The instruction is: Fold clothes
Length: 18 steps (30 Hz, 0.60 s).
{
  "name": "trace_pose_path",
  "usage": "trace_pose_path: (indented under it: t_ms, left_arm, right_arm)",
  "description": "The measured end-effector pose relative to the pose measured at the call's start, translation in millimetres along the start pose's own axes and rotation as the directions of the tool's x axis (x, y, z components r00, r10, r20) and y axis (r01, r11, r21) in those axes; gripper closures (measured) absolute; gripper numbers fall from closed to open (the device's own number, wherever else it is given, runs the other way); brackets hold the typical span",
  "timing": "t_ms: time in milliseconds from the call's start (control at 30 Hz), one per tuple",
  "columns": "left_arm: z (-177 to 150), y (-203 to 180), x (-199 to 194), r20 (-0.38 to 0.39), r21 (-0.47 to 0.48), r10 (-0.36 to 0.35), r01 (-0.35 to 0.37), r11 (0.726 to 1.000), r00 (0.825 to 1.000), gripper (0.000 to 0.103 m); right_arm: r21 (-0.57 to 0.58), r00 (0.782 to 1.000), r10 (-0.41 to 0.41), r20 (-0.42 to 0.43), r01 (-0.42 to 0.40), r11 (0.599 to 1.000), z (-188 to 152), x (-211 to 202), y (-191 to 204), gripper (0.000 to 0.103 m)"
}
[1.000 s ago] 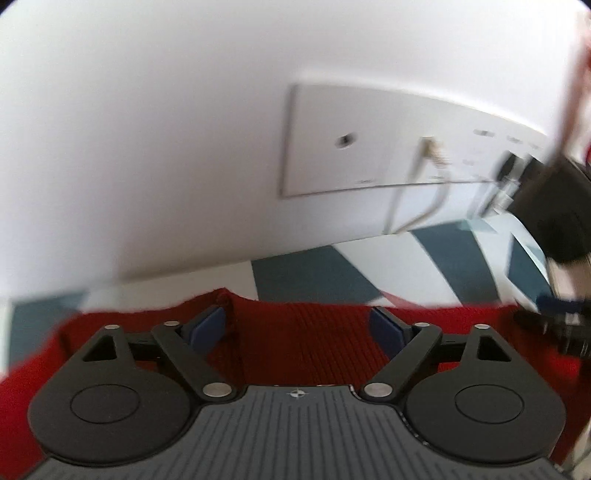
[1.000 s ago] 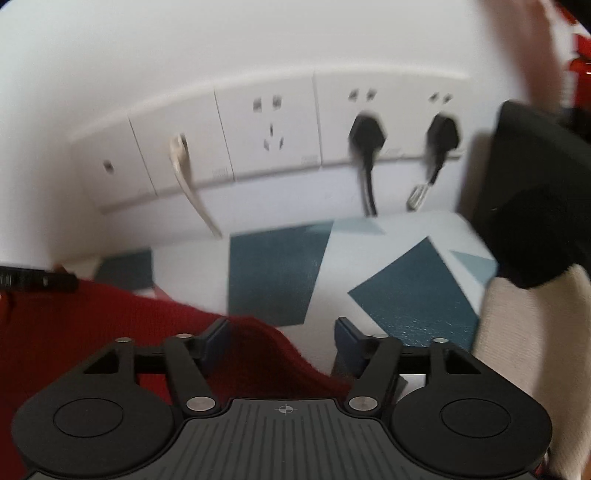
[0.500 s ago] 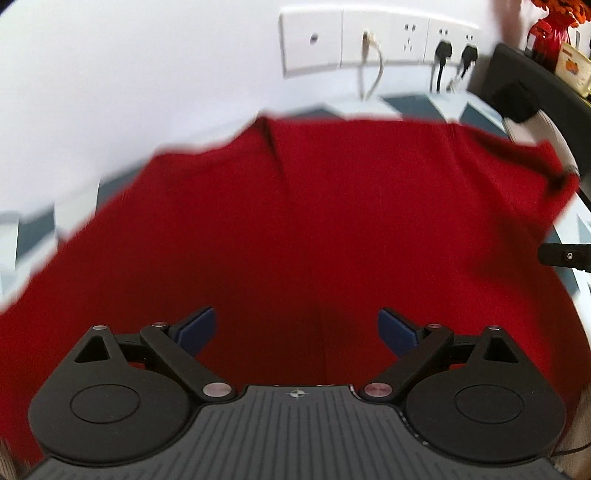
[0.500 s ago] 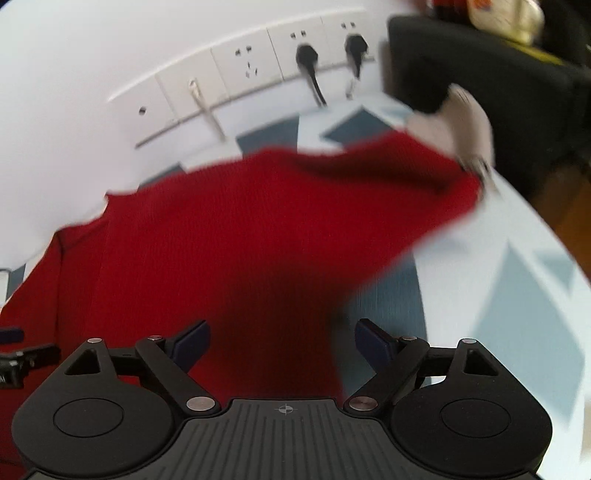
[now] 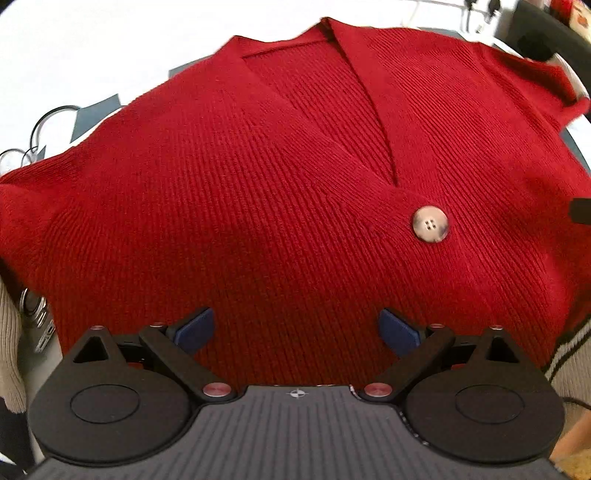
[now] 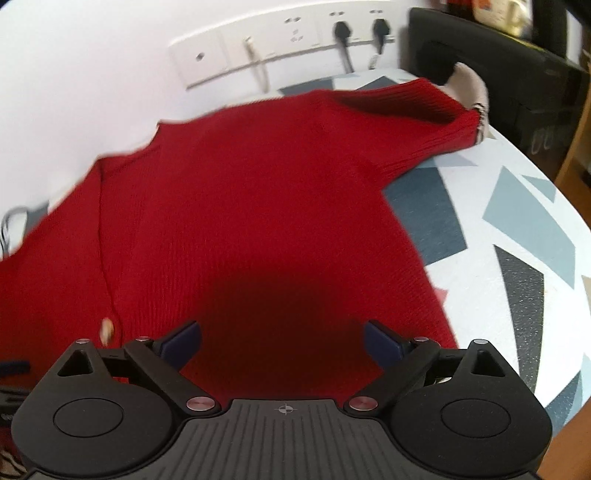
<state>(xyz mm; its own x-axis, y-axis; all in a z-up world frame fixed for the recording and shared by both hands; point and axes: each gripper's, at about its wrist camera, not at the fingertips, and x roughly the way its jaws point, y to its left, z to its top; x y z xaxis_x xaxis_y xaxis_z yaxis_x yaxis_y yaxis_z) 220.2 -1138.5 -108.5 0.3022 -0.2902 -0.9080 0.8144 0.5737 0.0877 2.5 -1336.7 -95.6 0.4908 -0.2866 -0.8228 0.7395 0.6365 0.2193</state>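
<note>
Two grippers, both with jaws spread wide and nothing between the blue pads. We take the red cardigan [image 5: 280, 192] as our landmark: it lies flat, front up, on a table with a white and blue-grey patterned top [image 6: 517, 236]. Our left gripper [image 5: 295, 330] hangs over the cardigan's lower front, released, pads apart with only knit showing between them. One pale button [image 5: 430, 224] sits on the cardigan just beyond and right of that gripper, at the bottom of the V neckline [image 5: 332, 85]. Our right gripper [image 6: 282, 341] is over the cardigan's right half, also let go, casting a dark shadow on the knit straight ahead of it. From the right wrist view the cardigan's sleeve [image 6: 417, 110] reaches toward the far right, its cuff lying against a beige cloth [image 6: 471, 86]. Past the cardigan's far edge we see a white wall with a row of sockets [image 6: 280, 40]; two black plugs [image 6: 341, 29] sit in them. A dark piece of furniture [image 6: 498, 74] stands right of the sleeve, beyond the beige cloth. Left of the cardigan, in the left wrist view, thin wire loops [image 5: 48, 122] lie on the table. Whether either gripper touches the knit we cannot tell.
</note>
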Motion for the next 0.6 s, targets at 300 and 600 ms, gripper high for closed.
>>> trace_pose_path:
  t_ms: [300,600]
  left_arm:
    - [3,10,11,-0.03,-0.044,-0.053,0.052,0.998,0.998,0.0]
    - [1,7,13,-0.027,-0.054,-0.05,0.048,0.997,0.998,0.0]
  right_arm:
    - [-0.076,0.997,-0.037,-0.069,0.032,0.997,-5,28,26,0.005]
    - [-0.229,0.992,-0.101,-0.073,0.082,0.97,-8,43,42,0.001]
